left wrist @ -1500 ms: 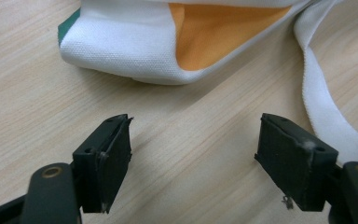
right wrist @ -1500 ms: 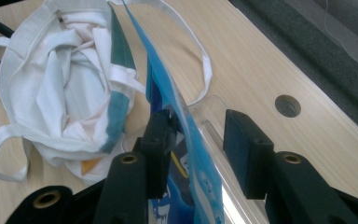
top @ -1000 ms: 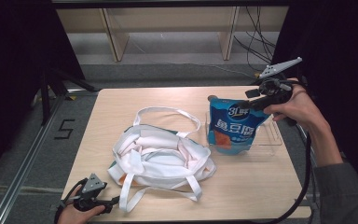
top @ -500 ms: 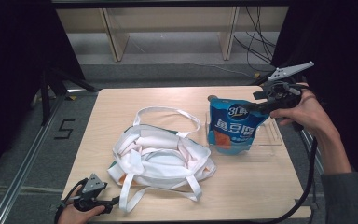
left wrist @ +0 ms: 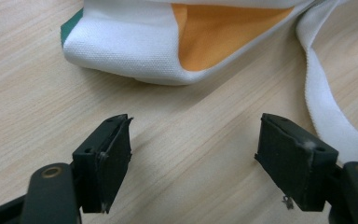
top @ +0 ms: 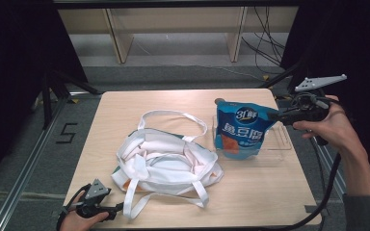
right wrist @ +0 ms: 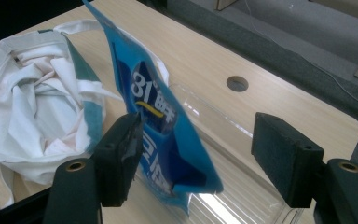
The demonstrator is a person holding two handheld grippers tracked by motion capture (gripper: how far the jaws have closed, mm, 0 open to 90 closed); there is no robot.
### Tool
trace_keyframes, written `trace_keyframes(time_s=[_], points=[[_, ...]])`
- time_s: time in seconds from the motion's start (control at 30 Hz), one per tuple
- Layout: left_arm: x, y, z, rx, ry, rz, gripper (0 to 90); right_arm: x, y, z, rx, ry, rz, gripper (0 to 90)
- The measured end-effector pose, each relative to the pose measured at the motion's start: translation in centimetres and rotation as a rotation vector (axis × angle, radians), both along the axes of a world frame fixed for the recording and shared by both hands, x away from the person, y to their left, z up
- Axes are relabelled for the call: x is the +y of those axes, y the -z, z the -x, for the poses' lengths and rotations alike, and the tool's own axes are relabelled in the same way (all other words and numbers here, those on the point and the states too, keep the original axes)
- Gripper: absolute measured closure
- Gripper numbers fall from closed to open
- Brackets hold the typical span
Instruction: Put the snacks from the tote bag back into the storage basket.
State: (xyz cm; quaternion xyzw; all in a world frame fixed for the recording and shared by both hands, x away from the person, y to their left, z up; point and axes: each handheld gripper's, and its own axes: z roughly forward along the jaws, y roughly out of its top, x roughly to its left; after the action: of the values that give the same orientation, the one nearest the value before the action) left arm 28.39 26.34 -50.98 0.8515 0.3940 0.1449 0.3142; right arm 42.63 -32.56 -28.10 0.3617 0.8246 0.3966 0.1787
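While the right gripper [right wrist: 196, 163] is hanging open beside the blue pouch [top: 241, 129], seemingly touching it, the left gripper [left wrist: 196, 158] is resting open near the white bag [top: 166, 159].

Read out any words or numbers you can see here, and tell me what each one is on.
"31" with a Chinese character: top of the blue pouch.
Large white Chinese characters on the pouch's middle: too blurred to read surely.
"5": floor, left of the table.
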Motion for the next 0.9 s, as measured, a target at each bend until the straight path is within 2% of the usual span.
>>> trace_keyframes(time_s=[0.13, 0.23, 0.27, 0.3, 0.37, 0.4, 0.43, 0.5, 0.53, 0.57, 0.63, 0.67, 0.7, 0.77, 0.83, 0.9], points=[[0.0, 0.0, 0.0, 0.002, -0.001, -0.001, 25.1, -0.3, 0.3, 0.6, 0.004, 0.015, 0.004, 34.5], [0.0, 0.0, 0.0, 0.0, 0.0, 0.001, 25.1, -0.9, 0.7, 1.0, -0.015, 0.035, -0.007, 34.2], [0.0, 0.0, 0.0, 0.001, 0.0, 0.001, 25.1, -1.0, 0.8, 1.2, -0.001, 0.041, -0.011, 34.1], [0.0, 0.0, 0.0, 0.001, 0.0, 0.001, 25.1, -1.0, 1.0, 1.3, -0.017, 0.039, -0.006, 33.9], [-0.1, 0.1, 0.0, 0.008, -0.009, 0.013, 25.1, -1.1, 1.2, 1.4, -0.014, 0.039, -0.013, 33.9], [-0.1, 0.1, 0.0, 0.008, -0.009, 0.013, 25.1, -1.1, 1.2, 1.7, 0.002, 0.041, -0.016, 33.9], [0.0, 0.1, 0.0, 0.009, -0.008, 0.01, 25.1, -1.2, 1.5, 1.8, -0.024, 0.045, -0.02, 33.9], [0.0, 0.0, 0.0, 0.0, 0.001, -0.001, 25.1, -1.3, 1.8, 2.1, -0.029, 0.062, -0.017, 33.6], [0.0, 0.1, 0.0, 0.003, -0.006, 0.003, 25.1, -1.3, 2.0, 2.4, -0.024, 0.081, -0.014, 33.4], [-0.2, 0.3, 0.0, -0.004, -0.034, 0.031, 25.1, -1.4, 2.2, 2.6, -0.03, 0.08, -0.007, 33.4], [-0.3, 0.3, 0.0, -0.005, -0.036, 0.033, 25.1, -1.3, 2.6, 2.9, -0.029, 0.095, -0.009, 33.1], [-0.3, 0.3, 0.0, -0.005, -0.036, 0.036, 25.1, -1.2, 2.9, 3.1, -0.03, 0.102, -0.017, 33.0], [-0.1, 0.1, 0.0, 0.006, -0.007, 0.007, 25.1, -1.2, 3.1, 3.3, -0.025, 0.1, -0.028, 32.5], [0.0, 0.0, 0.0, 0.0, -0.002, 0.002, 25.1, -1.3, 3.8, 3.3, -0.028, 0.073, -0.044, 32.4], [-0.1, 0.1, 0.0, 0.005, -0.007, 0.008, 25.1, -1.4, 4.6, 3.5, -0.034, 0.085, -0.055, 31.9], [-0.1, 0.1, 0.0, 0.008, -0.012, 0.016, 25.1, -1.4, 4.8, 3.7, -0.02, 0.085, -0.063, 31.9]])
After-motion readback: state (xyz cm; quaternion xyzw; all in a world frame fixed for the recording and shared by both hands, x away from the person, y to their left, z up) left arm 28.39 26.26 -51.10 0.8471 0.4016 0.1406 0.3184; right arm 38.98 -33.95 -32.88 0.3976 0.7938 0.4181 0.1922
